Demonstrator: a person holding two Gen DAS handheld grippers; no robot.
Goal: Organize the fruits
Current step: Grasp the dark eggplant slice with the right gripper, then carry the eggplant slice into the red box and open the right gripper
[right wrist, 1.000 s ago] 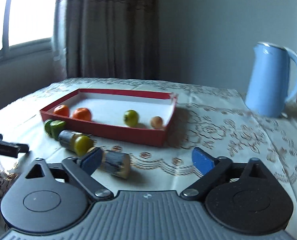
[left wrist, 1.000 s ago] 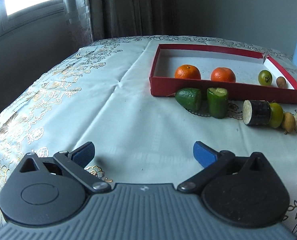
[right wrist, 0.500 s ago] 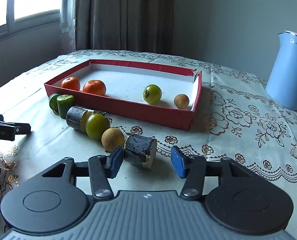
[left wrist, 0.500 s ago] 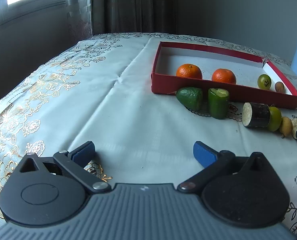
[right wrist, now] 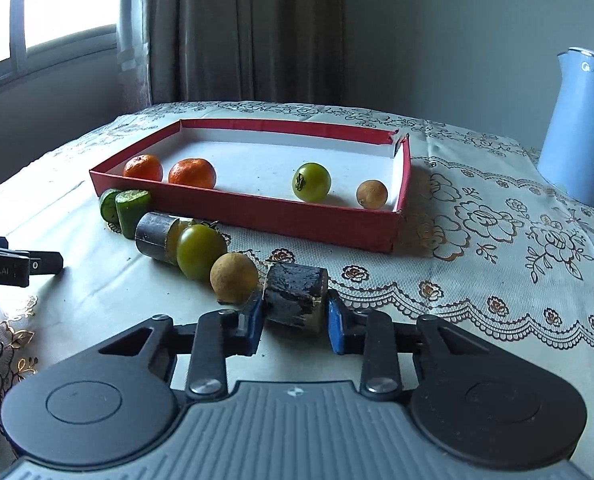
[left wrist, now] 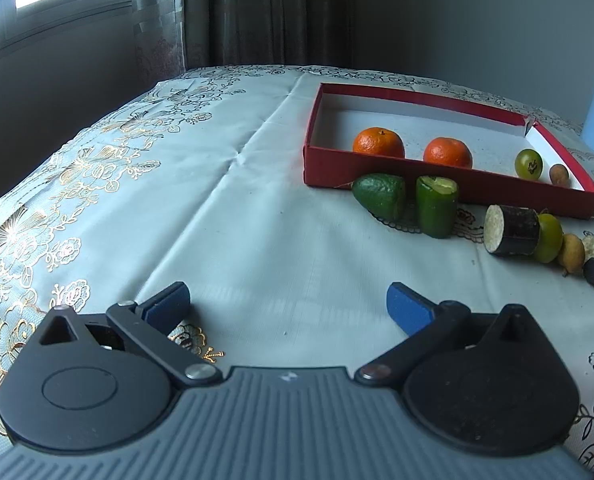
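Blue-padded right gripper just closed onto dark cane piece; left gripper wide, empty, side lettering "Robot.AI".

1. In front of my left gripper the tablecloth is bare up to the red tray; my open jaws could pass forward there freely.
2. The avocado half and the cucumber piece stand just before the tray's near wall and block that way in.
3. Around my right gripper it is crowded: the brown fruit touches the dark piece between my pads, and the green fruit sits just beyond.
4. To the right, the cloth is free up to the blue kettle.
5. The middle of the tray floor is free.
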